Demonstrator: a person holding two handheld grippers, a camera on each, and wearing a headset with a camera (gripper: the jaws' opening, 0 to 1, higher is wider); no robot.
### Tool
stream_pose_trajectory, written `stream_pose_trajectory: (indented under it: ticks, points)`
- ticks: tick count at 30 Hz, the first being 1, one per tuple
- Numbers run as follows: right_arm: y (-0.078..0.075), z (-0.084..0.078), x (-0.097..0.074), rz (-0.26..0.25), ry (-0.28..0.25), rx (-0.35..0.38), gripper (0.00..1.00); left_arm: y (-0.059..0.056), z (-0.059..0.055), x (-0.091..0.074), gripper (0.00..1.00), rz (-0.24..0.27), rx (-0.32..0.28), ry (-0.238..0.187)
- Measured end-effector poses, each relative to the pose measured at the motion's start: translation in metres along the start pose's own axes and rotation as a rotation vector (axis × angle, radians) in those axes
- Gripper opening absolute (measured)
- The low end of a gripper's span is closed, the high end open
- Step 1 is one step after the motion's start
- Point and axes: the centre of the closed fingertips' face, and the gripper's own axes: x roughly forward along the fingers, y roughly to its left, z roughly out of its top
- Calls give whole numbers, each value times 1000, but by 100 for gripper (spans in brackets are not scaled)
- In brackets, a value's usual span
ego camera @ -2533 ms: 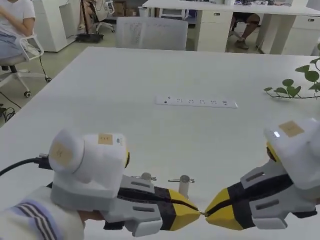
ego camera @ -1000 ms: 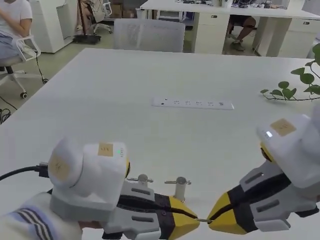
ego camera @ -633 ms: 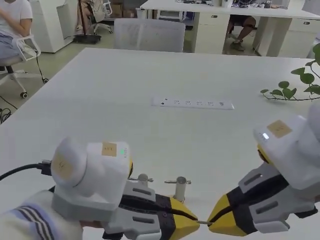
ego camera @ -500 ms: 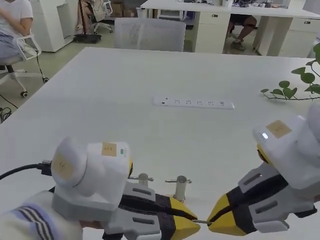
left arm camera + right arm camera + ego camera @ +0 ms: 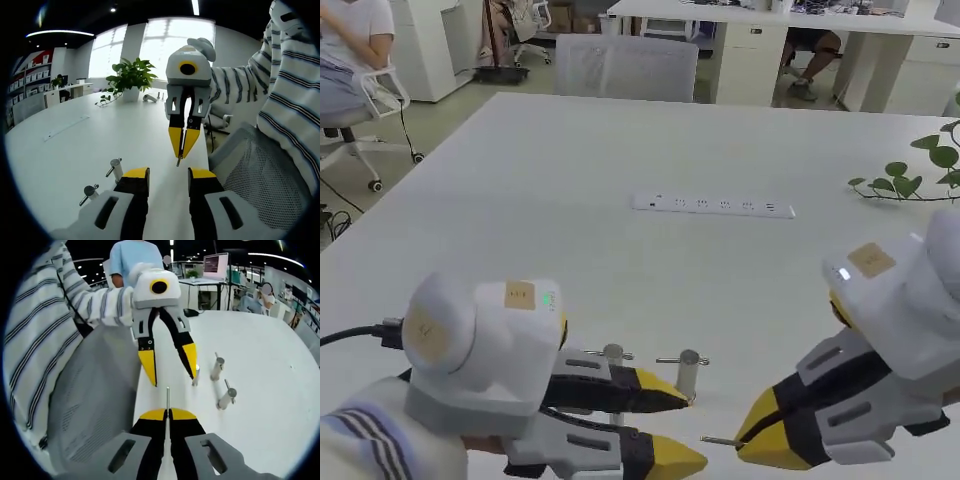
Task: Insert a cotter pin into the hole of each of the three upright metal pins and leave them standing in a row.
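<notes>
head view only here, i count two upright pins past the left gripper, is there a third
observer: yes, the right gripper view has a third upright pin beside one jaw tip of the left gripper
operator: left gripper holding anything
observer: no, left gripper view has its jaws open, bare tabletop between them
operator: cotter pin lined up
observer: right gripper view has the cotter pin straight out of the shut right gripper, aimed between the left gripper's jaws
</notes>
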Motion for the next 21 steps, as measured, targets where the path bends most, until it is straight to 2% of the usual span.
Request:
stream_pose_trajectory:
  ticks: [6, 11, 21]
  points:
    - [-1, -1, 4, -11, 5, 14, 2, 18, -11, -13, 38, 81, 11, 14]
    - [-3, -2, 6, -27, 8, 33, 2, 36, -22, -22, 42, 157, 27, 43]
    - [-8, -7, 11, -69, 13, 76, 2, 50, -46, -24, 42, 172, 21, 105]
